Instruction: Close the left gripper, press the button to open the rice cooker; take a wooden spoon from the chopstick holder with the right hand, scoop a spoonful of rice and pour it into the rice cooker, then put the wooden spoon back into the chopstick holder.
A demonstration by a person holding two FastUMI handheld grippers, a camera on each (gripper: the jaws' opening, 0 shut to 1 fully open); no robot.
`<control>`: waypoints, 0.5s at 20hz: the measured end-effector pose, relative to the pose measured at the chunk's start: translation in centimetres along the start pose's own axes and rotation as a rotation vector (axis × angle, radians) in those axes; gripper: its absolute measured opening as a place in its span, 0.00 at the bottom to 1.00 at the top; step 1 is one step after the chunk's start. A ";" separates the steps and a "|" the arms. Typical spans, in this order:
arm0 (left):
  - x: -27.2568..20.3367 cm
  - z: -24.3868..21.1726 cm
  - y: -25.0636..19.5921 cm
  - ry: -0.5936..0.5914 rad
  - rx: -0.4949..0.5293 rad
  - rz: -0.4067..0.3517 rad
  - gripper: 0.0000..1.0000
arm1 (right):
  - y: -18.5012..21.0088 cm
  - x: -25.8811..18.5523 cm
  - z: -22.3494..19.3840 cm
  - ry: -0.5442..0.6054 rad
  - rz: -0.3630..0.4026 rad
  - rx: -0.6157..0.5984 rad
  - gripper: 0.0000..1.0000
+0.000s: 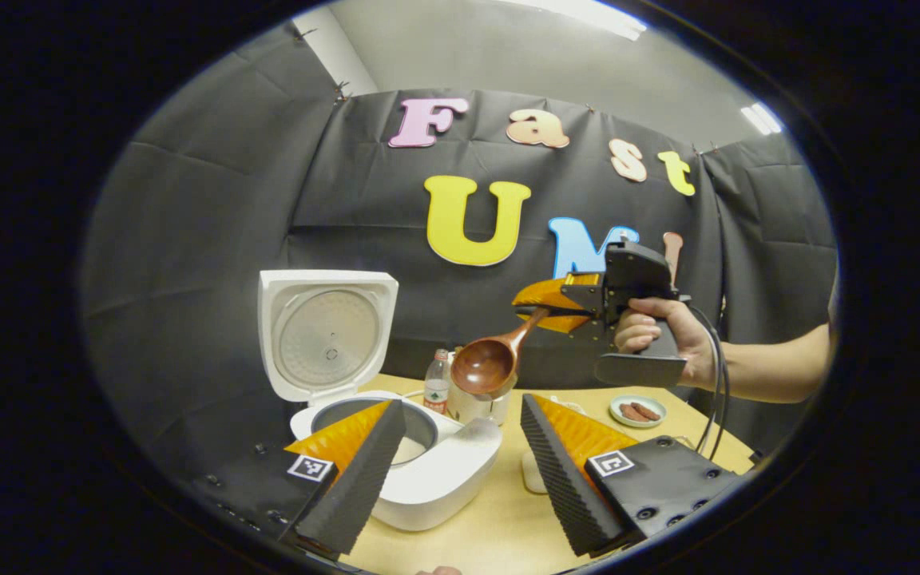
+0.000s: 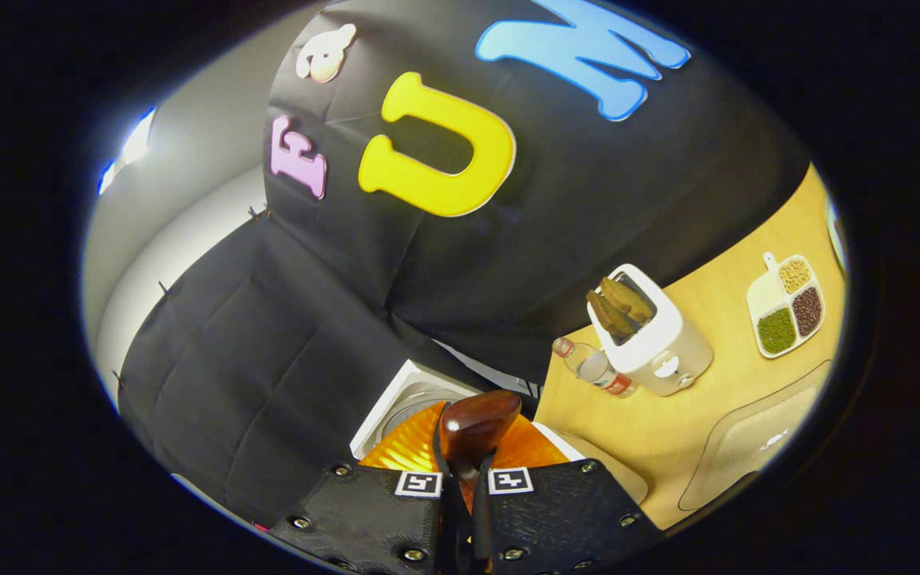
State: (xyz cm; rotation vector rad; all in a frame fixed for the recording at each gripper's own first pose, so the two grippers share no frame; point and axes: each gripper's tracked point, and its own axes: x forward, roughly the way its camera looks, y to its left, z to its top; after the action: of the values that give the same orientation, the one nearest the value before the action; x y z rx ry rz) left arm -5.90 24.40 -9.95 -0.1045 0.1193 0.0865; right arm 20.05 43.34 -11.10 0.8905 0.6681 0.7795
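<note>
The white rice cooker [image 1: 444, 471] stands with its lid [image 1: 324, 335] raised, and its inner pot sits just beyond my left gripper [image 1: 460, 399], which is open and holds nothing. A hand holds my right gripper [image 1: 546, 308] in the air to the right of the cooker, shut on the handle of the wooden spoon [image 1: 492, 363]. The spoon's bowl tilts down toward me and looks empty; it hangs over the chopstick holder [image 1: 476, 409]. In the right gripper view, the spoon [image 2: 476, 423] sticks out from my shut right gripper [image 2: 464, 475]. The white chopstick holder [image 2: 652, 335] holds wooden utensils.
A small water bottle [image 1: 437, 383] stands beside the holder, also seen as the bottle [image 2: 592, 366]. A small plate [image 1: 637, 411] with brown pieces lies at the right. A divided dish of grains [image 2: 787, 307] and a clear tray [image 2: 755, 439] sit on the wooden table [image 1: 500, 519].
</note>
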 end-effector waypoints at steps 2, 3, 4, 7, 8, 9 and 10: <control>0.4 0.4 -0.7 -0.002 0.012 -0.010 1.00 | -1.1 -2.0 1.2 -0.032 -0.004 0.036 0.07; 0.5 0.4 -0.9 0.000 0.018 -0.014 1.00 | -1.7 -3.2 1.9 -0.053 -0.008 0.057 0.07; 0.7 0.5 -1.2 0.002 0.018 -0.019 1.00 | -2.3 -4.2 2.3 -0.074 -0.012 0.076 0.07; 1.3 0.8 -2.2 0.005 0.024 -0.027 1.00 | -3.6 -7.3 3.3 -0.109 -0.028 0.097 0.07; 1.5 0.9 -2.6 0.007 0.026 -0.030 1.00 | -3.9 -8.2 3.7 -0.121 -0.037 0.098 0.07; 1.7 0.8 -3.1 0.009 0.028 -0.034 1.00 | -4.1 -9.2 4.1 -0.130 -0.044 0.096 0.07; 1.8 0.9 -3.5 0.010 0.038 -0.031 1.00 | -4.5 -10.2 4.4 -0.138 -0.054 0.093 0.07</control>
State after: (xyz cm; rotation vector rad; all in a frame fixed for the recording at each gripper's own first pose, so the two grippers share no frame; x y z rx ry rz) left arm -3.67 21.14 -8.97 -0.0686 0.1290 0.0528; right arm 19.24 31.42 -11.08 0.9981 0.6079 0.6367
